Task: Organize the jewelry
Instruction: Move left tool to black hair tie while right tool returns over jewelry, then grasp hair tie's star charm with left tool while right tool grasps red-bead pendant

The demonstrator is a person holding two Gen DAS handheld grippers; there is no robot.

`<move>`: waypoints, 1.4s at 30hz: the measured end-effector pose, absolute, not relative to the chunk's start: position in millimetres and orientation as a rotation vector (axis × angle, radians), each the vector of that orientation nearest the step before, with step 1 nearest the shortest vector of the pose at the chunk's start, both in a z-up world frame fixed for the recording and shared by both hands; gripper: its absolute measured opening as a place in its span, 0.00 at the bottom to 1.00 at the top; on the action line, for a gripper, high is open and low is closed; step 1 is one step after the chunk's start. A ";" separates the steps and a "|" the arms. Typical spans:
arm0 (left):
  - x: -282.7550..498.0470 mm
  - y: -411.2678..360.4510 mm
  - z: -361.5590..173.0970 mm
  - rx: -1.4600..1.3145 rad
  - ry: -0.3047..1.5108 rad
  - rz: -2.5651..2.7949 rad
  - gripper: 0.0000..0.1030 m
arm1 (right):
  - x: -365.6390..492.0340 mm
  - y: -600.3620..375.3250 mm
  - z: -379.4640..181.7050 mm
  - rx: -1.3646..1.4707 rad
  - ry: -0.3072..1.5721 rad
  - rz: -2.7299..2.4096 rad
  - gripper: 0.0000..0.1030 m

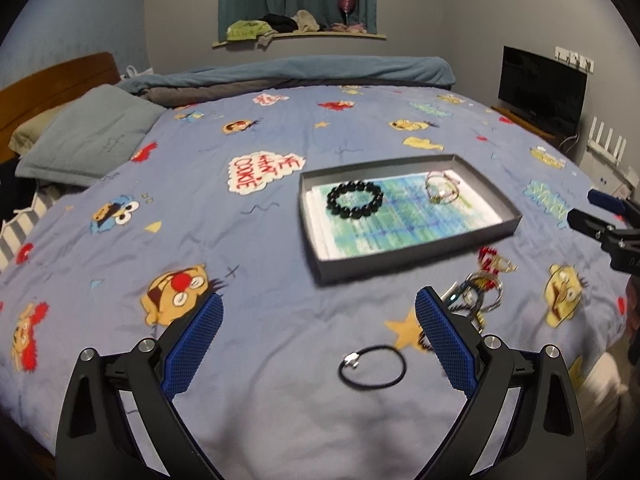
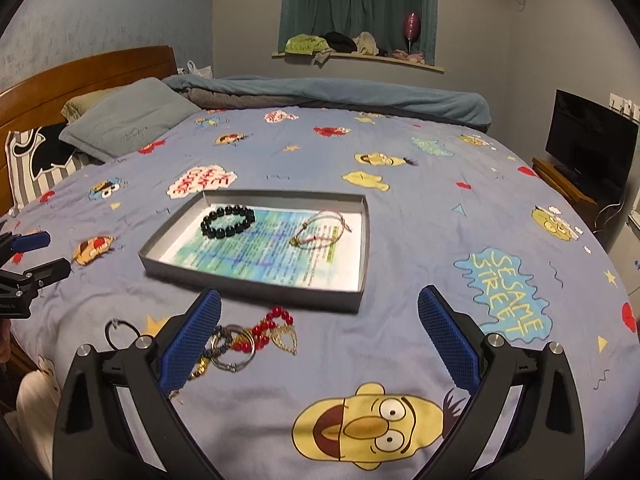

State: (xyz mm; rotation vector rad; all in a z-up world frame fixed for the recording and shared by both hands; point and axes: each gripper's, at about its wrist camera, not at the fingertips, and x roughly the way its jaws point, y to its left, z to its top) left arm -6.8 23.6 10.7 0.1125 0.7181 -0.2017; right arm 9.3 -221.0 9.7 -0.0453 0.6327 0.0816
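A grey tray (image 1: 316,252) (image 2: 360,276) lined with printed paper lies on the bed. In it are a black bead bracelet (image 1: 355,199) (image 2: 228,221) and a thin pink cord bracelet (image 1: 442,187) (image 2: 320,229). A pile of loose jewelry (image 1: 486,284) (image 2: 252,336) with red beads and metal rings lies on the sheet in front of the tray. A black cord loop with a metal charm (image 1: 372,367) (image 2: 120,332) lies apart from it. My left gripper (image 1: 320,304) is open above the cord loop. My right gripper (image 2: 320,300) is open and empty, right of the pile.
The bed has a blue Sesame Street sheet (image 1: 200,240) (image 2: 420,208). Pillows (image 1: 88,132) (image 2: 128,120) and a rolled duvet (image 1: 300,76) lie at its far side. A dark screen (image 1: 540,88) (image 2: 588,140) stands to the right. The other gripper shows at the frame edge (image 1: 608,224) (image 2: 28,264).
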 end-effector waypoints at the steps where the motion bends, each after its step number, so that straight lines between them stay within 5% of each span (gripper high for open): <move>1: -8.1 26.0 7.5 0.111 0.721 -0.200 0.93 | 9.0 -221.3 7.0 -0.045 0.640 0.082 0.95; 25: -14.0 19.9 -80.4 0.114 0.762 -0.253 0.90 | 10.0 -210.3 -58.1 -0.066 0.674 0.089 0.95; 29: -8.3 20.2 -85.0 0.082 0.776 -0.275 0.73 | 11.7 -207.3 -65.1 -0.068 0.671 0.102 0.93; 38: -7.8 14.9 -88.3 0.098 0.779 -0.339 0.39 | 28.1 -212.7 -76.1 -0.023 0.729 0.114 0.51; 42: -8.8 9.0 -91.0 0.129 0.777 -0.354 0.33 | 34.6 -213.1 -80.2 -0.002 0.757 0.132 0.38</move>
